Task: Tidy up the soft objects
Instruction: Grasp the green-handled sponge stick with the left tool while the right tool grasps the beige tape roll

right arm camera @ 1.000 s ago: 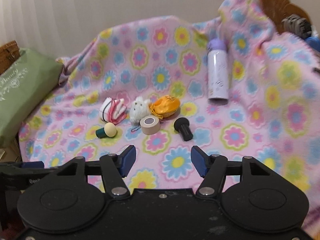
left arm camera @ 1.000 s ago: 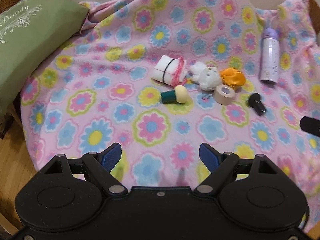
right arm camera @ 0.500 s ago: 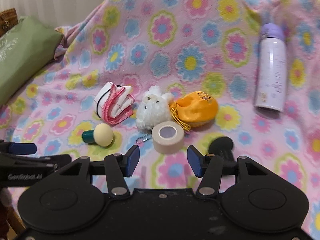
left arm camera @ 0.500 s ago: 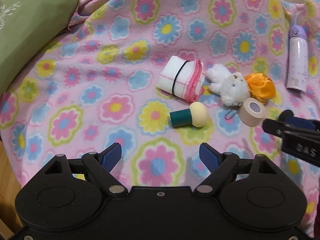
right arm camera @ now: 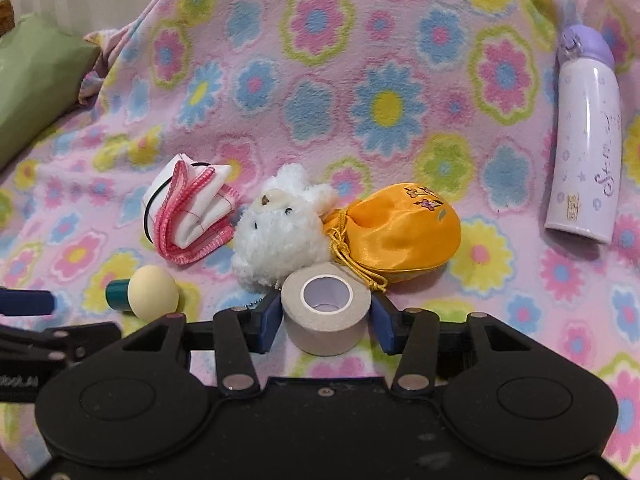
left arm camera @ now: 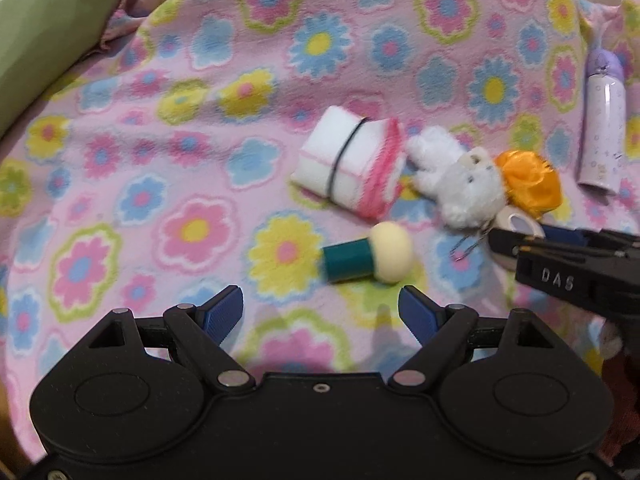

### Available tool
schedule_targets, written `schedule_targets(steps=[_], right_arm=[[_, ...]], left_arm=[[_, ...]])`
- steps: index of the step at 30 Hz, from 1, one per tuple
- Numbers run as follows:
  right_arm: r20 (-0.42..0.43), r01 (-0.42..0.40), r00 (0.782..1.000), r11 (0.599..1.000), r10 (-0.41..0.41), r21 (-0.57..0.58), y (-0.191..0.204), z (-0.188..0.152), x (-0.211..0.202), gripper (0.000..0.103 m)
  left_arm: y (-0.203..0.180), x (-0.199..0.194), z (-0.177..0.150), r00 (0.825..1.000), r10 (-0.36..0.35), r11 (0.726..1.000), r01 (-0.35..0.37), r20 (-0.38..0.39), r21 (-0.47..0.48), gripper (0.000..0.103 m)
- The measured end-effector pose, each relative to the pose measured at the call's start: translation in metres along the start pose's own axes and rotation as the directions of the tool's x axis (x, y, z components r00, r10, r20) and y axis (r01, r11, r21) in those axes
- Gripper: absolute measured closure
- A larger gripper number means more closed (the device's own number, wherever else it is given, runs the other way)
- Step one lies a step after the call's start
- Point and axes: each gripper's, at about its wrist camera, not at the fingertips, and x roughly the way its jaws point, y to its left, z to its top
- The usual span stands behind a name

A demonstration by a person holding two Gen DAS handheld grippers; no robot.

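On the flowered blanket (right arm camera: 360, 80) lie a folded white cloth (right arm camera: 192, 212) with pink edging, a white plush toy (right arm camera: 280, 232) and an orange satin pouch (right arm camera: 400, 232). A beige tape roll (right arm camera: 326, 312) stands between the fingers of my right gripper (right arm camera: 326, 318). Its jaws are closing, with the blue pads close beside the roll and no firm press visible. A cream sponge puff (left arm camera: 368, 260) with a green handle lies just ahead of my left gripper (left arm camera: 320, 308), which is open and holds nothing. In the left wrist view the right gripper (left arm camera: 560, 264) reaches in from the right.
A white and lilac bottle (right arm camera: 584, 152) lies on the blanket at the right. A green pillow (left arm camera: 48, 40) sits at the far left edge. The blanket rises up a backrest behind the objects.
Both grippers moved forward and down toward the objects. The right gripper's jaws narrowed and now straddle the tape roll. The left jaws kept their width.
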Motion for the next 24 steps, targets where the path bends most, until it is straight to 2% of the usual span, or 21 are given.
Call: schedule_targets(steps=[6,15,17,18,24], right_arm=[[0.003,0.017,1.0,0.999,-0.017,0.047,-0.013,-0.006,-0.011,0.056],[0.028,-0.003,1.0,0.998,0.001,0.069,-0.014,-0.015,-0.041,0.056],[0.038,-0.008,0.999,0.998,0.005,0.069,-0.012,-0.016,-0.049,0.056],[0.043,-0.011,0.999,0.997,0.008,0.071,-0.011,-0.017,-0.053,0.056],[0.082,-0.023,0.996,0.998,0.017,0.067,-0.004,-0.022,-0.088,0.056]], left_arm=[[-0.017,0.014,0.007,1.0,-0.027,1.0,0.027,0.005,0.001,0.022],[-0.015,0.037,0.022,0.999,-0.018,0.995,0.015,-0.03,-0.094,0.022],[-0.014,0.042,0.022,0.998,-0.035,0.993,0.029,-0.049,-0.114,0.035],[-0.013,0.045,0.022,0.997,-0.048,0.992,0.041,-0.059,-0.12,0.048],[-0.013,0.025,0.016,0.997,-0.061,0.991,0.056,-0.039,-0.121,0.048]])
